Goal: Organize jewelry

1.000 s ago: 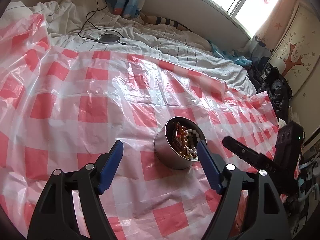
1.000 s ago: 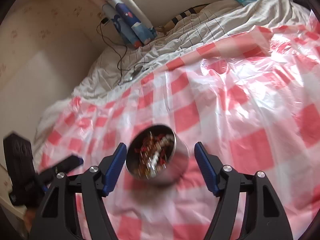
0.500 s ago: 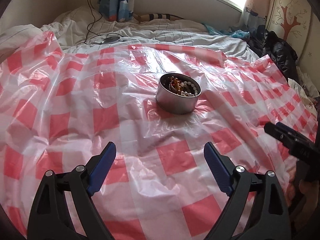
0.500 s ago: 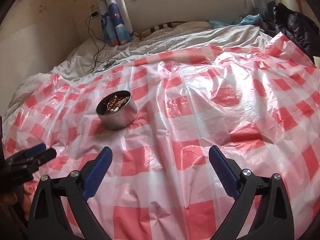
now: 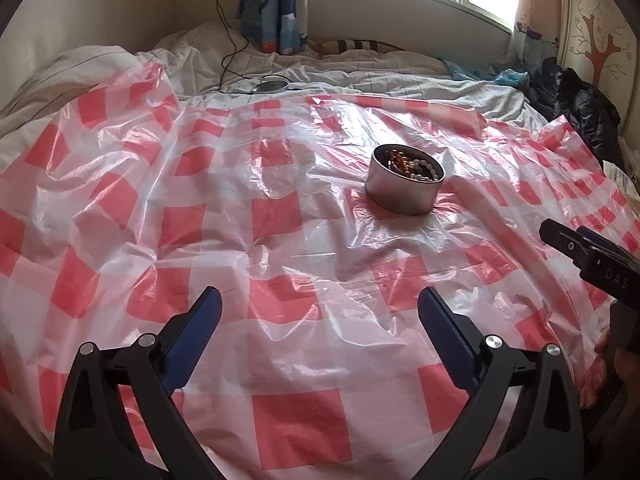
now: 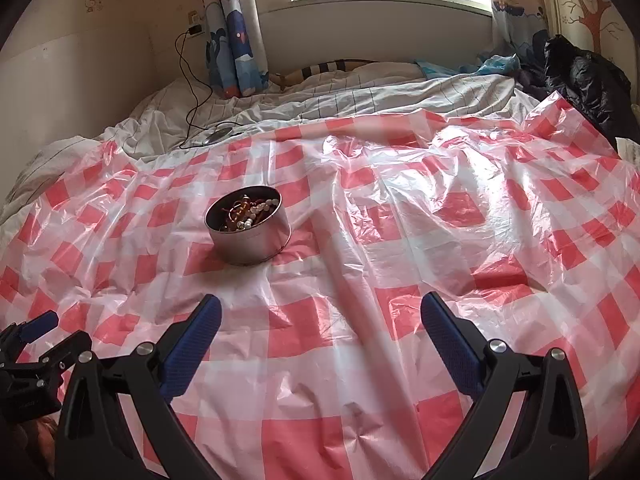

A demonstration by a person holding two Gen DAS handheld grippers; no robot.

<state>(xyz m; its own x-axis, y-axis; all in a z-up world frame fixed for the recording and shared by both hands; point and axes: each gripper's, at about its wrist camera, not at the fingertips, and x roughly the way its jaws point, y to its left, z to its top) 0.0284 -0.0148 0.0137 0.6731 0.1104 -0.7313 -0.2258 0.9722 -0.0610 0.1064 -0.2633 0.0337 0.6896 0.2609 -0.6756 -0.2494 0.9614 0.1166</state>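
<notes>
A round metal tin (image 5: 405, 186) stands upright on the red-and-white checked plastic sheet (image 5: 280, 216); it also shows in the right wrist view (image 6: 248, 232). It holds amber and pearl bead jewelry (image 5: 412, 166) (image 6: 246, 214). My left gripper (image 5: 320, 308) is open and empty, well short of the tin, which lies ahead to its right. My right gripper (image 6: 320, 314) is open and empty, with the tin ahead to its left. The right gripper shows at the right edge of the left wrist view (image 5: 560, 240). The left gripper shows at the lower left of the right wrist view (image 6: 60, 334).
The sheet covers a bed with a rumpled white striped duvet (image 6: 360, 96). A round device on a black cable (image 5: 270, 86) lies beyond the sheet. A dark jacket (image 6: 580, 84) is heaped at the right. A curtain (image 6: 236, 40) and a window are behind.
Both grippers have pulled back and away from the tin, which was between their fingers a second ago. The tin stays on the sheet. Both jaws remain open.
</notes>
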